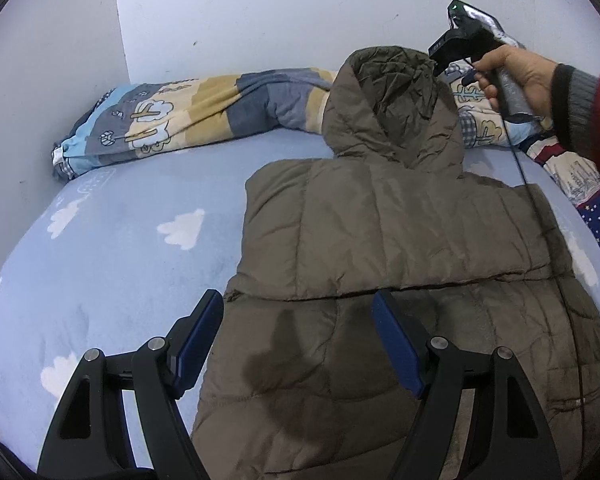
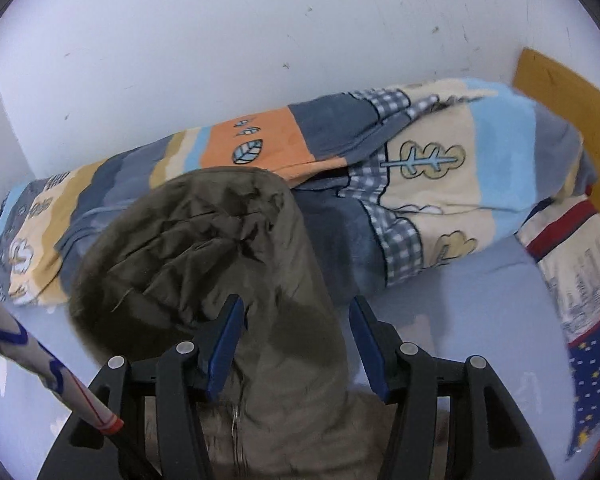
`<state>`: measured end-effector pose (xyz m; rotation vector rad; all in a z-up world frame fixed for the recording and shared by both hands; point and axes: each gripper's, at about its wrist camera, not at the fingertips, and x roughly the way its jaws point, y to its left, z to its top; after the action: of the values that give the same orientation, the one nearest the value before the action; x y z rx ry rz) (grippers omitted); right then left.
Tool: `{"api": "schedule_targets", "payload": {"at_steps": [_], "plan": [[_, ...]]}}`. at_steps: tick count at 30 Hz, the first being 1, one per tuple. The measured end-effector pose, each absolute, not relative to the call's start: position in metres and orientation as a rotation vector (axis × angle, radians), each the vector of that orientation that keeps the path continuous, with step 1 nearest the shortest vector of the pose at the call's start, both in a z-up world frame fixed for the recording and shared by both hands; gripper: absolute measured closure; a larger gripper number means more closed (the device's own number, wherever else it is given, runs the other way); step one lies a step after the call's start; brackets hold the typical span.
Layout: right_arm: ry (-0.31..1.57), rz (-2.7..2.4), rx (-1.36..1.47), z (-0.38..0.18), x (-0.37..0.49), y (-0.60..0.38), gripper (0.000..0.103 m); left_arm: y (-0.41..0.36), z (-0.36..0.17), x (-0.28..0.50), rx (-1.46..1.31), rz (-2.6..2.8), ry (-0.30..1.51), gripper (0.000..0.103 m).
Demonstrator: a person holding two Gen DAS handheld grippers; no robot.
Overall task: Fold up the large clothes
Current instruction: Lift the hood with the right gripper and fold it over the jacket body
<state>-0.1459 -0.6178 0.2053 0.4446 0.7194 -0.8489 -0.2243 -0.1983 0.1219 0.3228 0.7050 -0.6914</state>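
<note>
Our left claw (image 1: pixel 298 334) hangs with its jaws apart over the near edge of the brown padded jacket (image 1: pixel 380 248), gripping nothing. We hold the right claw (image 2: pixel 296 338) spread above the jacket's hood (image 2: pixel 204 248), pads clear of the fabric. Partly folded, the jacket lies on the cloud-print bed (image 1: pixel 112 248), hood against the rolled quilt (image 1: pixel 188 116).

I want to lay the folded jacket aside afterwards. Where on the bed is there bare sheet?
Bare cloud-print sheet lies left of the brown jacket, below the rolled quilt along the wall. On the jacket's other side only a narrow strip shows, hemmed by the starry bedding.
</note>
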Motion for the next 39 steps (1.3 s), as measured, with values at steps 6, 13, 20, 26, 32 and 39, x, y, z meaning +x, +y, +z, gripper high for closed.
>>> {"api": "schedule_targets", "payload": {"at_steps": [6,13,20,26,32,39], "plan": [[0.767,-0.866,0.468,0.173,-0.133,-0.635,0.095,-0.205,0.114,-0.224,0.367,-0.689,0.71,0.027],[0.619,-0.816,0.435,0.211,-0.194,-0.584,0.097,-0.193,0.131,-0.229,0.308,-0.712,0.7,0.027],[0.539,-0.703,0.357,0.257,-0.289,-0.465,0.097,-0.178,0.15,-0.236,0.253,-0.728,0.671,0.027],[0.658,-0.719,0.35,0.182,-0.359,-0.394,0.097,-0.174,0.158,-0.234,0.218,-0.723,0.661,0.027],[0.77,-0.798,0.409,0.094,-0.344,-0.417,0.097,-0.178,0.153,-0.232,0.229,-0.726,0.689,0.027],[0.819,-0.758,0.361,0.121,-0.324,-0.426,0.085,-0.178,0.153,-0.226,0.213,-0.725,0.694,0.027]]}}
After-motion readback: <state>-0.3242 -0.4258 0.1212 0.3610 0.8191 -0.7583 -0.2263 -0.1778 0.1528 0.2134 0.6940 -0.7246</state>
